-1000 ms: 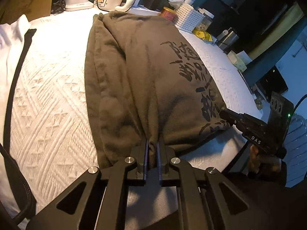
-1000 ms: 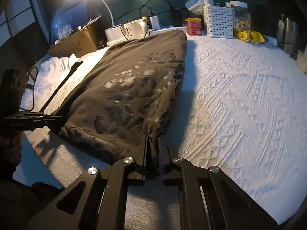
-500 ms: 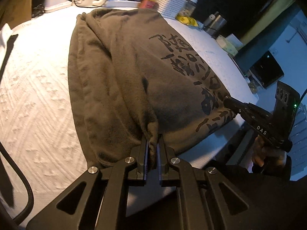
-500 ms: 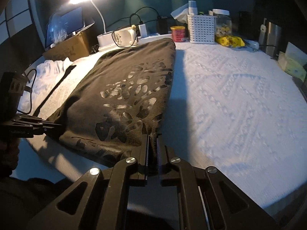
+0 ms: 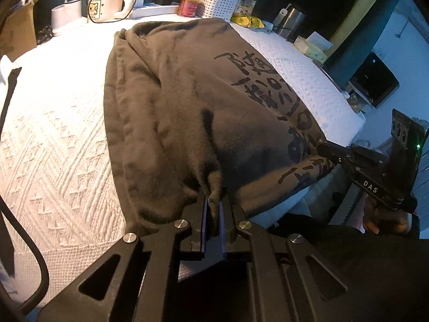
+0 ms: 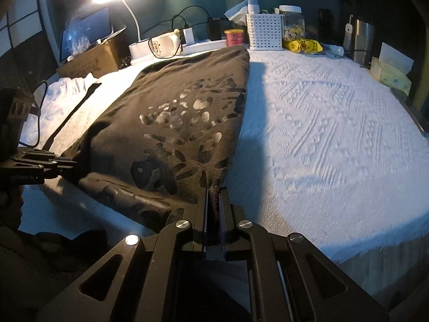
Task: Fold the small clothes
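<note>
You have both sets of fingers pinched narrow on the near hem of the brown sweatshirt (image 5: 187, 102): the left gripper (image 5: 213, 209) bites a bunched tuck of fabric at its tips, and the right gripper (image 6: 213, 201) clamps the hem's other corner, just at the right-hand edge of the cloth. Ahead of both pairs of fingers the garment runs away lengthwise over the white textured cover (image 6: 335, 134), already narrowed with its sides turned under, the black print (image 5: 281, 99) lying up and off to the right of your left fingers. Expect thick, limp fleece: soft, with some weight, no stiffness, so it will sag between your two grips and drag on the cover rather than slide. It looks grippy, not slippery, and nothing in it can break. Keep hold at the two hem corners, all layers inside the pads, or the under-layers may slip free. Beyond the far end stand a mug (image 5: 107, 6) and white basket (image 6: 264, 30); stop short of them.
</note>
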